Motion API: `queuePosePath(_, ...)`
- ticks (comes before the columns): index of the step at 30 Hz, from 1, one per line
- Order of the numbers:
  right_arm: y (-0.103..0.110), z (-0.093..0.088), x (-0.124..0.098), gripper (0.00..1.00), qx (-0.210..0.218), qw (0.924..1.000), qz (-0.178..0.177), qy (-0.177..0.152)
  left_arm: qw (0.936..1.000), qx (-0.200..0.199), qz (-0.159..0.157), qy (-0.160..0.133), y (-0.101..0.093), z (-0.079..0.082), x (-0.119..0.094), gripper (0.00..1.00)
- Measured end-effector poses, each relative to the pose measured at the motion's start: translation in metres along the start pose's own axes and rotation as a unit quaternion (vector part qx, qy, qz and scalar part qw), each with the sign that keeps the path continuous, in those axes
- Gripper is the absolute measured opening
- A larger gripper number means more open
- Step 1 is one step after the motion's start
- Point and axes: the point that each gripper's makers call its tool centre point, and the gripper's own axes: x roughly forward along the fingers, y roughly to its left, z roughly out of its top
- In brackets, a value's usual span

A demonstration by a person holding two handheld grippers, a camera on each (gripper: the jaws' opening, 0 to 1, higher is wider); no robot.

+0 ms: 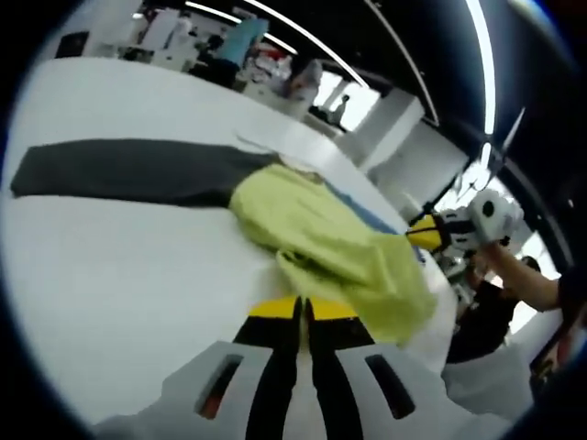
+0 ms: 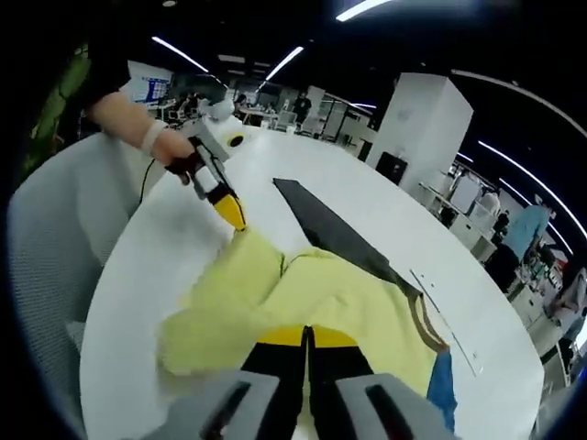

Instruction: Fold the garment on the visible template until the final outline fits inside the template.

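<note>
A yellow-green garment (image 1: pixel 321 234) lies crumpled on the white table (image 1: pixel 119 275), with a blue piece (image 1: pixel 367 215) showing under its far side. Beside it a long dark grey strip (image 1: pixel 128 170) lies flat. My left gripper (image 1: pixel 301 310) is shut, its yellow tips at the garment's near edge. In the right gripper view the left gripper (image 2: pixel 231 213), held by a hand, pinches a raised corner of the garment (image 2: pixel 312 293). My right gripper (image 2: pixel 307 337) is shut with the cloth bunched around its tips. It also shows in the left gripper view (image 1: pixel 424 234), at the garment's far edge.
The dark strip (image 2: pixel 335 234) runs along the table (image 2: pixel 138 302) past the garment. The blue piece (image 2: pixel 442 390) peeks out near the collar. The table's curved edge is close on the person's side. Desks, pillars and other people stand in the background.
</note>
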Motion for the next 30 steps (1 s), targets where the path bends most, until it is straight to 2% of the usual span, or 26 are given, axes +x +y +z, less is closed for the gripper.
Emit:
queuePosePath(3, -0.013, 0.007, 0.014, 0.00, 0.007, 0.9999, 0.002, 0.009, 1.0000, -0.006, 0.006, -0.003, 0.006, 0.003, -0.001, 0.00)
queuePosePath(7, -0.020, 0.010, 0.032, 0.00, 0.008, 0.9995, 0.014, 0.028, 0.9997, -0.003, 0.020, -0.011, 0.017, 0.005, -0.003, 0.00)
queuePosePath(12, -0.026, 0.007, 0.056, 0.00, 0.020, 0.9984, 0.023, 0.047, 0.9991, -0.021, 0.032, -0.018, 0.033, 0.010, -0.002, 0.00)
queuePosePath(19, -0.038, -0.014, 0.087, 0.00, 0.049, 0.9960, 0.021, 0.072, 0.9980, -0.042, 0.041, -0.023, 0.045, 0.007, -0.001, 0.00)
queuePosePath(23, -0.043, -0.025, 0.098, 0.00, 0.069, 0.9944, 0.013, 0.079, 0.9980, -0.040, 0.045, -0.017, 0.046, 0.001, 0.000, 0.00)
queuePosePath(30, -0.046, -0.036, 0.109, 0.00, 0.077, 0.9930, 0.008, 0.090, 0.9977, -0.049, 0.045, -0.015, 0.047, -0.003, 0.002, 0.00)
